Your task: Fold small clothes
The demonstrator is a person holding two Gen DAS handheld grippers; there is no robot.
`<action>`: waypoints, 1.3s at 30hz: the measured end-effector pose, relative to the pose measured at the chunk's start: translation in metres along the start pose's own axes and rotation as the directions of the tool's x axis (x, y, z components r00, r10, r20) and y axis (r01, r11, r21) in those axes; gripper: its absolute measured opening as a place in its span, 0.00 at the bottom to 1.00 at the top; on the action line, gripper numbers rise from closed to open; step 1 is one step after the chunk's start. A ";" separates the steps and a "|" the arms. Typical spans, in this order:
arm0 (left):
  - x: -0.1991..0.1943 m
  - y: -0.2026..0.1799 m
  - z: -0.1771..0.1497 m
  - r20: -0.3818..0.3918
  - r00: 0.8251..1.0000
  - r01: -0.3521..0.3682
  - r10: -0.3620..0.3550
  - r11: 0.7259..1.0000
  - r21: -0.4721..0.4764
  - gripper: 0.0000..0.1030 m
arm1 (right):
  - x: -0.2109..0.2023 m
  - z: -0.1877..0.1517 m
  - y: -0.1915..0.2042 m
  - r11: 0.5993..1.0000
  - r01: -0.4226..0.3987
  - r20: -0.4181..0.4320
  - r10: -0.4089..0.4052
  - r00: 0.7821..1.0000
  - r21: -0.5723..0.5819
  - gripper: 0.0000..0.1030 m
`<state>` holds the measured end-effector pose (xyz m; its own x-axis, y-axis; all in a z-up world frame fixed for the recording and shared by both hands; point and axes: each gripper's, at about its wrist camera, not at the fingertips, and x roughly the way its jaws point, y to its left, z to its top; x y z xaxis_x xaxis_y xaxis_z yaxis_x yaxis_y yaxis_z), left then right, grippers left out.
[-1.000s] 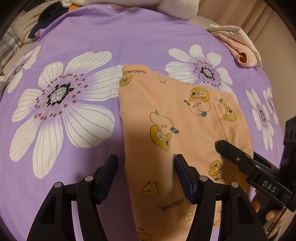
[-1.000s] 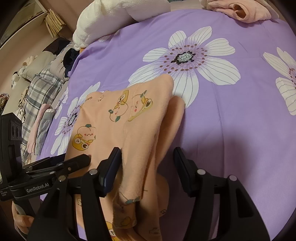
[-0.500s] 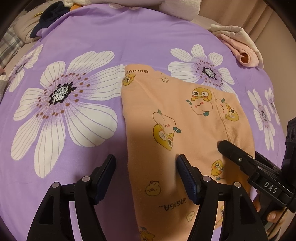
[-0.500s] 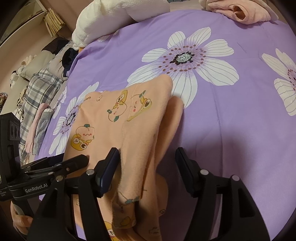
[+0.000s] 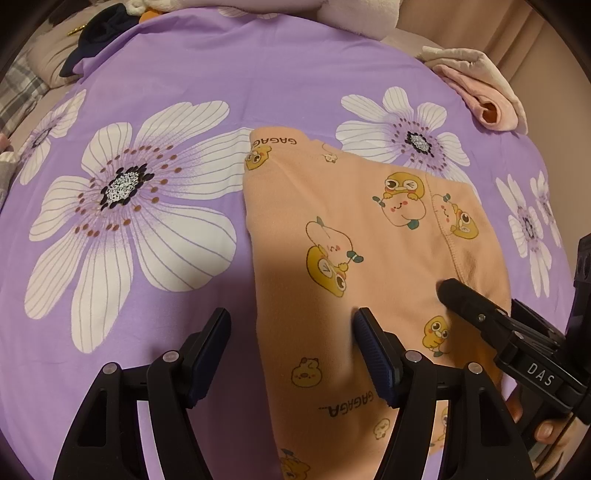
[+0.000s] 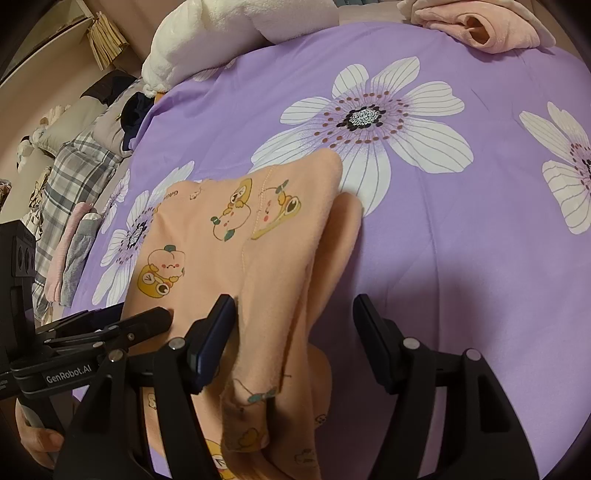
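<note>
A small peach garment [image 5: 347, 236] printed with yellow cartoon animals lies folded on the purple flowered bedspread [image 5: 155, 110]. My left gripper [image 5: 291, 354] is open above its left edge; the edge runs between the two fingers. My right gripper [image 6: 293, 339] is open over the garment's right side [image 6: 266, 258], where layered folds rise between the fingers. The right gripper's finger also shows in the left wrist view [image 5: 476, 306], resting over the cloth. The left gripper appears in the right wrist view [image 6: 110, 328] at the lower left.
A folded pink garment [image 5: 480, 92] lies at the far right bed edge, also in the right wrist view [image 6: 480, 29]. White plush bedding [image 6: 221, 37], dark clothes [image 5: 99, 37] and plaid fabric [image 6: 70, 177] lie along the far and left sides.
Both grippers have drawn back slightly toward me; the garment has stayed where it was. Both remain open.
</note>
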<state>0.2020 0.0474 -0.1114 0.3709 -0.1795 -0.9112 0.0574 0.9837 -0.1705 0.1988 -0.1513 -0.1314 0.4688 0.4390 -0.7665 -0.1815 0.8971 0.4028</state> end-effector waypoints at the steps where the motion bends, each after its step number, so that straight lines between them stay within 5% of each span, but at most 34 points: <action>1: 0.000 0.000 0.000 0.000 1.000 0.000 0.000 1.000 0.000 0.67 | 0.000 0.000 0.000 1.000 0.001 0.000 -0.001 1.000 0.000 0.65; 39: 0.001 0.001 -0.001 -0.004 1.000 -0.028 0.028 1.000 0.005 0.75 | -0.002 -0.003 0.001 0.999 0.042 0.008 -0.042 0.999 0.004 0.74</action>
<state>0.2017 0.0481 -0.1132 0.3690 -0.1516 -0.9170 0.0513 0.9884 -0.1428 0.1955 -0.1512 -0.1313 0.4827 0.4003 -0.7789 -0.1584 0.9146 0.3719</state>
